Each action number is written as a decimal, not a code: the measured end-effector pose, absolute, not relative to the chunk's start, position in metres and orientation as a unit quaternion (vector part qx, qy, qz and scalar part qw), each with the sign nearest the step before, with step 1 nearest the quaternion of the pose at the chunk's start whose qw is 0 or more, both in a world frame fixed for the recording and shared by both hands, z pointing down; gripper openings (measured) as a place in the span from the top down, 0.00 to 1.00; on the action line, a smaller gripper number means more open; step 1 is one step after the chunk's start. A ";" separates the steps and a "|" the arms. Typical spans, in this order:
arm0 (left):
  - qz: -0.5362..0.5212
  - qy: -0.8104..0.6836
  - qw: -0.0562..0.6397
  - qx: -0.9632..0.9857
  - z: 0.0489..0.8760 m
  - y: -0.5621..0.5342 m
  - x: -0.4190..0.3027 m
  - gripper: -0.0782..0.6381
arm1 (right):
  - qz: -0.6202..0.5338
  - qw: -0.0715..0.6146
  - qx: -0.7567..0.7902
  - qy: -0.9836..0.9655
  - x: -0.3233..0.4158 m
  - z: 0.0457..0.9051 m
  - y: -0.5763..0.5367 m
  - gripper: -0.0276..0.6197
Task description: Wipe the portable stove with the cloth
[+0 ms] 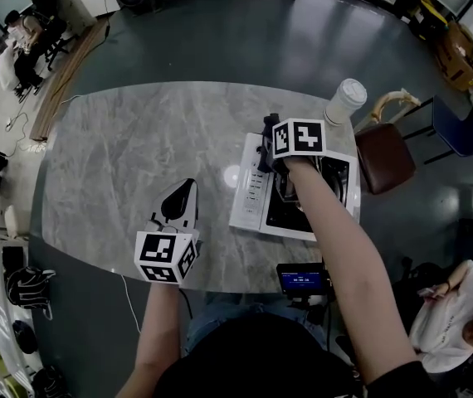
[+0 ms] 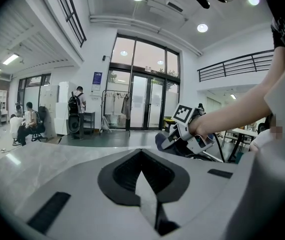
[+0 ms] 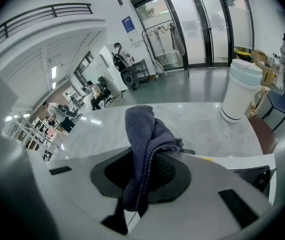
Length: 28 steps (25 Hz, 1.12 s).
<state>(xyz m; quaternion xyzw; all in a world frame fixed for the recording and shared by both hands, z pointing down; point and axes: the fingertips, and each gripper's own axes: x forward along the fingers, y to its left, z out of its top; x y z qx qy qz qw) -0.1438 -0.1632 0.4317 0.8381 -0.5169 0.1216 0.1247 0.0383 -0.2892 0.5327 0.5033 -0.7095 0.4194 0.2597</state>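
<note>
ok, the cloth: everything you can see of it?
The cloth is dark blue-grey with a fine knit texture, looking soft. It is bunched and folded over, pinched between the shut jaws of the right gripper, its free end standing up past them. The gripper sits over the portable stove; whether cloth touches stove cannot be told.

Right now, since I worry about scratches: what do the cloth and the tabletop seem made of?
Dark blue-grey cloth: soft knitted or microfibre fabric, by its ribbed weave and limp folds. Grey veined tabletop: polished marble or stone-look laminate, by veining and glossy reflections.
</note>
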 end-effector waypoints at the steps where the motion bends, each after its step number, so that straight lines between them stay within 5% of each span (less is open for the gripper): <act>1: 0.120 -0.515 0.122 0.840 0.429 -0.164 -0.142 0.88 | 0.417 0.244 0.502 -0.717 0.040 0.522 -0.288 0.84; 9: 0.102 -0.481 0.087 0.866 0.400 -0.170 -0.111 0.88 | 0.355 0.151 0.517 -0.764 0.078 0.433 -0.261 0.84; 28: 0.049 -0.456 0.029 0.888 0.353 -0.167 -0.064 0.88 | 0.009 0.104 0.614 -0.782 0.183 0.331 -0.114 0.84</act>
